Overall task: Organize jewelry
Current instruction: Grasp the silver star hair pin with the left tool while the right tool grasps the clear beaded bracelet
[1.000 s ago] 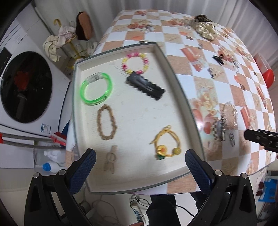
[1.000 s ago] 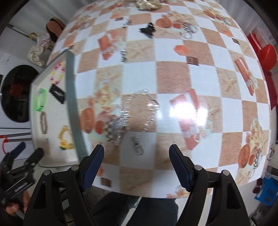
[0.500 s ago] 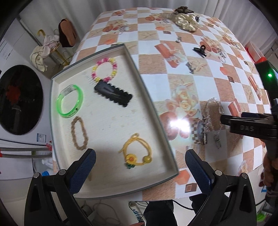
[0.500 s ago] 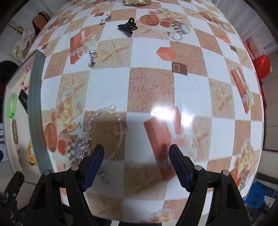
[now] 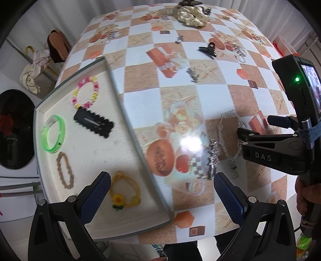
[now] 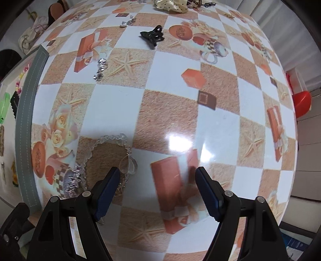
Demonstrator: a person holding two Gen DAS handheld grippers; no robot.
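Observation:
A grey-rimmed tray [image 5: 124, 112] on the table's left holds a green bangle [image 5: 53, 133], a pink-yellow bead bracelet [image 5: 85, 95], a black hair clip [image 5: 93, 122], a brown braided bracelet [image 5: 64, 170] and a yellow cord bracelet [image 5: 124, 192]. A clear crystal bracelet [image 6: 112, 154] and a silver piece [image 6: 72, 178] lie on the tablecloth right of the tray. My left gripper [image 5: 160, 196] is open over the tray's near right edge. My right gripper [image 6: 157, 190] is open, low over the table, its left finger [image 6: 108, 186] beside the crystal bracelet; it also shows in the left wrist view [image 5: 260, 130].
Further back lie a black claw clip [image 6: 152, 37], a small silver chain [image 6: 100, 68], an earring [image 6: 126, 22] and a cream scrunchie [image 5: 192, 15] with other pieces. A washing machine [image 5: 14, 128] stands left of the table; a red stool [image 6: 301, 102] stands right.
My left gripper has swung right, from over the tray to its right edge. My right gripper has moved forward and down, close to the crystal bracelet. Both stay open.

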